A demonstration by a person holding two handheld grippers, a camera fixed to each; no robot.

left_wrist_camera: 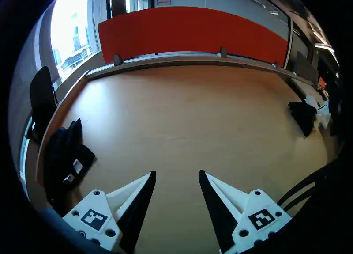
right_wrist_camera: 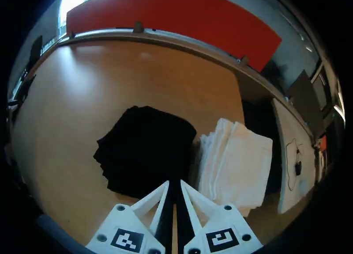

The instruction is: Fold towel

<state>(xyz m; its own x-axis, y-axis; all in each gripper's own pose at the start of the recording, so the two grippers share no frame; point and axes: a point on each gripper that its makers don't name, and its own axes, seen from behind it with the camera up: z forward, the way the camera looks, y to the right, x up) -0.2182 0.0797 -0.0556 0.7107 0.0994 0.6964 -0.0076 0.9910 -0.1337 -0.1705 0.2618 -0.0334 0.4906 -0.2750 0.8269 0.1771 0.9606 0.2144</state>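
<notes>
Above the table (left_wrist_camera: 176, 112), the left tool (left_wrist_camera: 176, 174) stands open, the right tool (right_wrist_camera: 175, 183) closed near black towels (right_wrist_camera: 145, 152).

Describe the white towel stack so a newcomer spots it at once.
On the wooden table below the red divider, two folded stacks sit side by side ahead of the right gripper. The white towel stack is the right one, beside the black stack.

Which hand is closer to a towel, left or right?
Probably right. The right gripper sits by the black folded towel stack and white folded towel stack; the left gripper faces bare wooden table.
</notes>
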